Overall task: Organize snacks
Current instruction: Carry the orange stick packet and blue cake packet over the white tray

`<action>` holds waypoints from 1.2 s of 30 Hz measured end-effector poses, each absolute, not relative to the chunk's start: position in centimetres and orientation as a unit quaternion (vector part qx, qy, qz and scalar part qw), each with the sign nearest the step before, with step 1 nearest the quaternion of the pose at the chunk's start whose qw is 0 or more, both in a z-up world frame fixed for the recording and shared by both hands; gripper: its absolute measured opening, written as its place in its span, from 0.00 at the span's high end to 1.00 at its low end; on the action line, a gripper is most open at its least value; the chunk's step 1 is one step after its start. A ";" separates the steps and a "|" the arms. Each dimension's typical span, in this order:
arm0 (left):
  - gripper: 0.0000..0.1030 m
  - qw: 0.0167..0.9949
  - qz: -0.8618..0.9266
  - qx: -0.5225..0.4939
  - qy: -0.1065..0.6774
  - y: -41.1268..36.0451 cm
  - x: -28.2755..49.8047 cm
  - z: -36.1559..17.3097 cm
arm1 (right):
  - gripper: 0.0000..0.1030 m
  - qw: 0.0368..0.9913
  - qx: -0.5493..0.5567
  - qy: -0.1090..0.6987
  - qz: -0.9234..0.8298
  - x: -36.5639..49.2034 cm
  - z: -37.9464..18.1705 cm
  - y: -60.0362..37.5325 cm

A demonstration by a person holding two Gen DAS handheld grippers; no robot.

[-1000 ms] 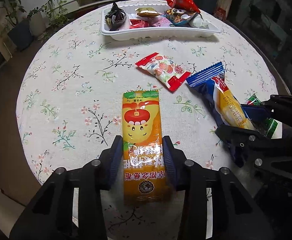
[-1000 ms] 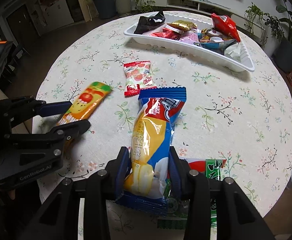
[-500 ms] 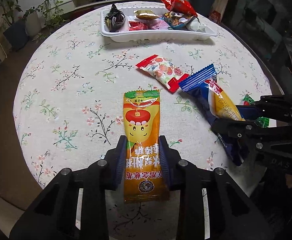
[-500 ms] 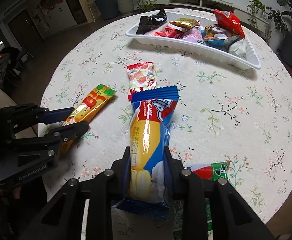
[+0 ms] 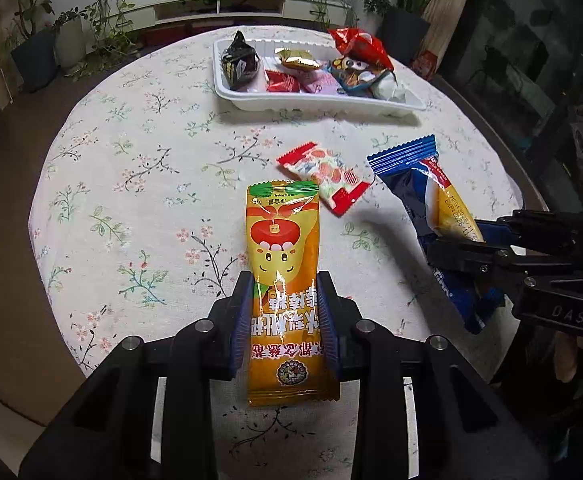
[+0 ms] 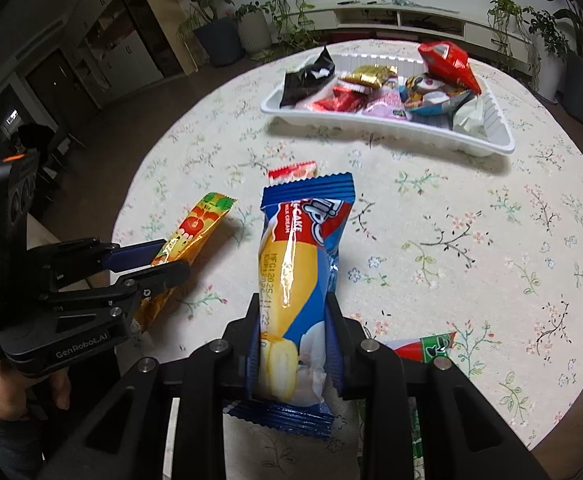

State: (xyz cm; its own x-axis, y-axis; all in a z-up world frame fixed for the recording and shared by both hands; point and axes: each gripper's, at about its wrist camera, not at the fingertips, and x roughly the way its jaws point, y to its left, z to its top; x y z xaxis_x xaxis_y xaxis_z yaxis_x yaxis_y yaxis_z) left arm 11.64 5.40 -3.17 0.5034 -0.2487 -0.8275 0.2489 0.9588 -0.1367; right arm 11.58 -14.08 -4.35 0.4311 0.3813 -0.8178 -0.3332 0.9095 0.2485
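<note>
Left gripper point(image 5: 283, 312): fingers clenched on the long orange foil snack packet with a red apple cartoon point(image 5: 283, 264), gripped across its lower half, so most of it sticks out ahead of the fingers.
Right gripper point(image 6: 293, 336): fingers clamped on the blue-and-yellow plastic cake wrapper point(image 6: 295, 264), low on its body; crimped blue end juts forward.
Why held so: a side pinch probably keeps each packet straight for the carry.
White plastic tray point(image 5: 315, 100): well ahead of both fingers, already holding mixed wrapped snacks; likely destination.
Small red-and-white sweet packet point(image 5: 323, 178): just beyond the orange packet's tip, on the floral-clothed round desk point(image 5: 139, 168).
Red-and-green packet point(image 6: 427, 346): just right of the right fingers.
</note>
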 end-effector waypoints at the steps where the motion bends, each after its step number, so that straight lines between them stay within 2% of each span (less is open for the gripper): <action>1: 0.72 0.868 -0.145 -0.001 0.475 5.4 11.6 -2.9 | 0.71 0.846 0.026 0.488 0.212 11.6 -4.1 -14.2; 18: 0.72 0.880 -0.193 -0.062 0.430 4.7 14.9 2.1 | 0.71 0.854 0.110 0.455 0.228 12.2 -1.2 -17.1; 28: 0.72 0.896 -0.200 -0.075 0.390 3.7 24.7 7.7 | 0.71 0.880 0.126 0.414 0.199 18.2 4.2 -20.1; 36: 0.72 0.891 -0.185 -0.082 0.407 2.0 33.0 6.2 | 0.71 0.891 0.101 0.405 0.182 26.1 6.0 -18.3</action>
